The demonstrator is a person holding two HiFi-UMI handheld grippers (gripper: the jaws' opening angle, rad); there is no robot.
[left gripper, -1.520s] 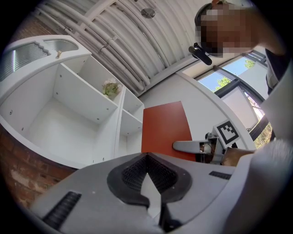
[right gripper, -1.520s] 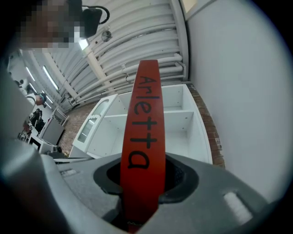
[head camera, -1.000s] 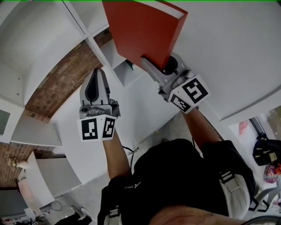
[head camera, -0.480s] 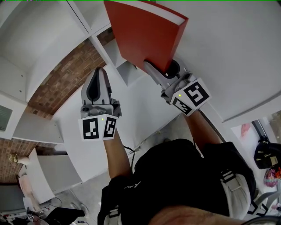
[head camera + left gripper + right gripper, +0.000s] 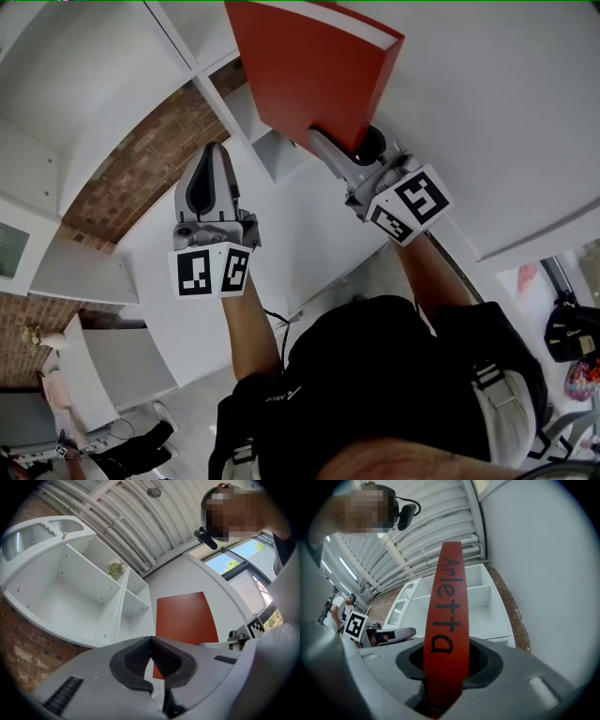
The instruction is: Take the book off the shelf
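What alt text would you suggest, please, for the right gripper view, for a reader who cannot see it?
A red book, spine lettered Arletta, is clamped between the jaws of the right gripper. Behind it stands a white shelf unit against a brick wall, with the left gripper at lower left.

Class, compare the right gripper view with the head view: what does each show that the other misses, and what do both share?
Only the right gripper view: black lettering on the spine of the red book, clamped in the right hand-held gripper, and a ribbed ceiling. Only the head view: the book's broad cover and the person's black top. Both: the book, the white shelf, the brick wall and the left hand-held gripper.
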